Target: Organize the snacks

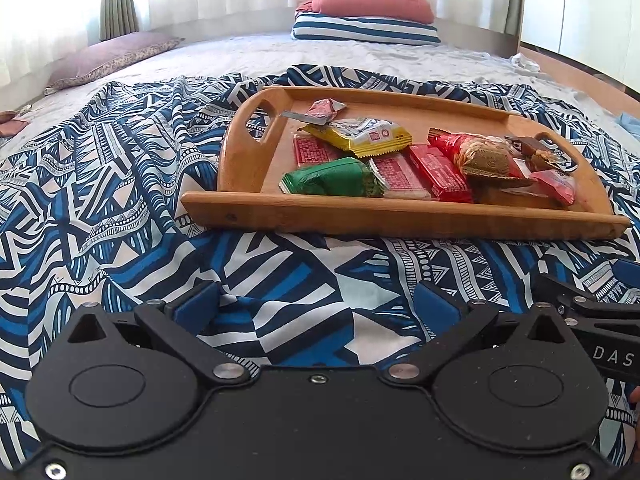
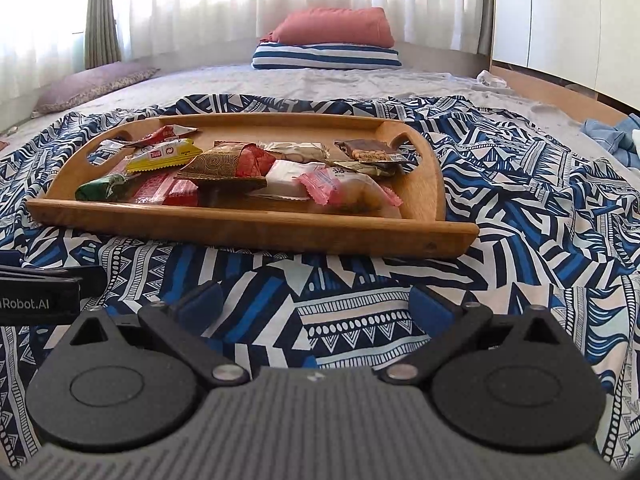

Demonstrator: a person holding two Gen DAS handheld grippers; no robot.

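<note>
Blue pads on both tools, jaws spread wide, nothing between them. Left gripper and right gripper both sit low over the patterned blue-white cloth, side by side: right tool's body shows at the left view's right edge with "DAS" readable, left tool's body shows at the right view's left edge with "Robot.AI" readable.

Straight ahead of both, near: wooden tray with cut-out handles, resting on the cloth. Snacks all inside it, piled loosely:
- green wrapped bar at the near rail, ahead of the left tool
- red bars beside it, flat, print too small to read
- yellow packet lying over the red ones; red square logo on it, text not legible
- brown-gold spiral-pattern pack, mid tray
- pink crimped wrapper at the near rail, ahead of the right tool; white mark on it, unreadable
- dark brown bar by the far right handle
- small red-white wrapper toward the far left handle

Beyond the tray: grey bedsheet, purple pillow far left, striped pillow with a salmon one stacked on it, white curtains behind.
</note>
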